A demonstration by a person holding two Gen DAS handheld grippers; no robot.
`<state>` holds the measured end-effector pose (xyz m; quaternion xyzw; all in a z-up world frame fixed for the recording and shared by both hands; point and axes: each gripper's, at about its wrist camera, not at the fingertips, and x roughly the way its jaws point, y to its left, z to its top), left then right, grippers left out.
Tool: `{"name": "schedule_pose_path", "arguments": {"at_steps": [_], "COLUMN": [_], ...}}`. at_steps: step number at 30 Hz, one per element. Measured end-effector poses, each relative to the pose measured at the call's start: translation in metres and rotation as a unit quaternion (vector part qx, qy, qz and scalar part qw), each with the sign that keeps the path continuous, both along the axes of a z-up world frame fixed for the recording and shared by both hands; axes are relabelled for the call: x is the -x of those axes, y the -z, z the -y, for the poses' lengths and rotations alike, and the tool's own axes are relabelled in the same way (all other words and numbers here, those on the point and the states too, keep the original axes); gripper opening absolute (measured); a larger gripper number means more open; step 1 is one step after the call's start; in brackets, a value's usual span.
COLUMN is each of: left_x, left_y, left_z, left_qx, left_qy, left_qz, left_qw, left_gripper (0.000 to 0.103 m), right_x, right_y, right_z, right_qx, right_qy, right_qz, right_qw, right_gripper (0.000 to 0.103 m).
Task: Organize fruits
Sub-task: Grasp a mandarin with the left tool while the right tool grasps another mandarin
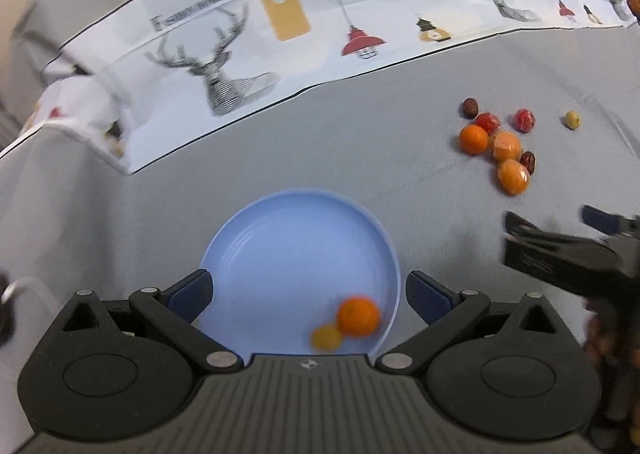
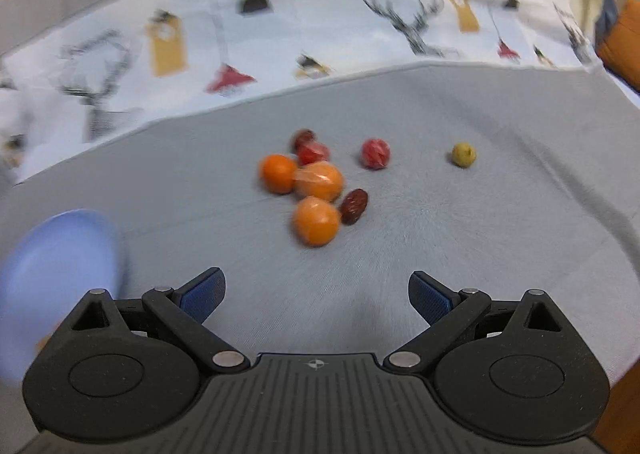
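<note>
Right wrist view centres on the loose fruit lying on the grey tablecloth (image 2: pixel 460 254): three oranges, the nearest orange (image 2: pixel 316 221) just ahead of the right gripper (image 2: pixel 317 296), a middle orange (image 2: pixel 320 180) that looks wrapped in film, and a far-left orange (image 2: pixel 278 173) touching it. A dark date (image 2: pixel 354 205) lies against the nearest orange's right side, a second dark fruit (image 2: pixel 304 138) and a red wrapped fruit (image 2: pixel 313 151) sit at the back of the cluster, another red fruit (image 2: pixel 375 153) lies a little apart to the right, and a small yellow-green fruit (image 2: pixel 464 154) lies well apart further right. The right gripper's jaws are spread wide with nothing between them, aimed at the nearest orange, which suggests that fruit is the next pick. Left wrist view shows the blue plate (image 1: pixel 256 238) directly under the left gripper (image 1: pixel 308 294), whose fingers are likewise wide apart and empty, straddling the plate's near rim; this reads as a fresh drop, since one orange on the plate (image 1: pixel 358 316) and a small yellow fruit (image 1: pixel 327 336) lie near the plate's rim and look blurred. Most fruit remains off the plate, so the sorting seems early. Beyond lies a white printed cloth (image 1: pixel 280 37) with deer and lamps.
</note>
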<state>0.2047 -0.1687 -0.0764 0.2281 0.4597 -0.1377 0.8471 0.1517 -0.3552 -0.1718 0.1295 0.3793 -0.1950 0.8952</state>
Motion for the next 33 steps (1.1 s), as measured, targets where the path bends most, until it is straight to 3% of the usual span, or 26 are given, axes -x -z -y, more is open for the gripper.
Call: {"name": "schedule_pose_path", "arguments": {"at_steps": [4, 6, 8, 9, 13, 16, 17, 23, 25, 26, 27, 28, 31, 33], "left_x": [-0.032, -0.047, -0.060, -0.066, -0.084, -0.090, -0.092, -0.104, -0.105, -0.105, -0.105, -0.103, -0.088, -0.080], "left_y": [0.020, 0.032, 0.044, 0.051, 0.079, 0.101, 0.108, 0.137, 0.137, 0.136, 0.134, 0.131, 0.125, 0.112], "left_z": [0.027, 0.042, 0.059, 0.069, 0.115, 0.147, 0.157, 0.189, 0.192, 0.193, 0.193, 0.194, 0.187, 0.173], "left_qx": [-0.012, -0.006, -0.003, 0.001, 0.002, 0.001, 0.001, -0.004, 0.012, 0.023, 0.039, 0.046, 0.025, 0.025], "left_qy": [0.028, 0.051, 0.075, 0.091, 0.161, 0.199, 0.211, 0.276, 0.297, 0.310, 0.318, 0.316, 0.306, 0.281], "left_qz": [0.002, 0.003, 0.003, 0.001, -0.013, -0.017, -0.020, -0.014, -0.011, -0.014, -0.026, -0.030, 0.005, 0.005], "left_qw": [0.9995, 0.9987, 0.9972, 0.9959, 0.9869, 0.9798, 0.9772, 0.9610, 0.9547, 0.9505, 0.9470, 0.9472, 0.9518, 0.9595], "left_gripper": [0.103, 0.103, 0.103, 0.103, 0.103, 0.103, 0.103, 0.102, 0.091, 0.070, 0.036, 0.037, 0.037, 0.037], "right_x": [-0.047, -0.055, -0.054, -0.051, -0.033, -0.023, -0.020, -0.024, -0.026, -0.027, -0.028, -0.026, -0.026, -0.026], "right_y": [0.034, 0.047, 0.048, 0.045, 0.043, 0.046, 0.048, 0.052, 0.053, 0.053, 0.053, 0.053, 0.050, 0.047], "right_z": [0.018, 0.020, 0.018, 0.019, 0.033, 0.060, 0.073, 0.077, 0.078, 0.078, 0.078, 0.078, 0.080, 0.081], "right_qx": [-0.008, 0.020, 0.061, 0.055, 0.050, 0.060, 0.043, 0.048, 0.047, 0.048, 0.049, 0.049, 0.048, 0.047], "right_qy": [0.026, 0.028, 0.017, 0.012, 0.039, 0.125, 0.150, 0.164, 0.165, 0.166, 0.166, 0.166, 0.167, 0.174], "right_qz": [-0.012, -0.003, 0.010, 0.019, 0.017, 0.005, 0.009, 0.013, 0.015, 0.015, 0.016, 0.017, 0.022, 0.033], "right_qw": [1.000, 0.999, 0.998, 0.998, 0.998, 0.990, 0.988, 0.985, 0.985, 0.985, 0.985, 0.985, 0.984, 0.983], "right_gripper": [0.098, 0.095, 0.067, 0.036, 0.036, 0.037, 0.037, 0.037, 0.037, 0.037, 0.037, 0.037, 0.037, 0.037]}}
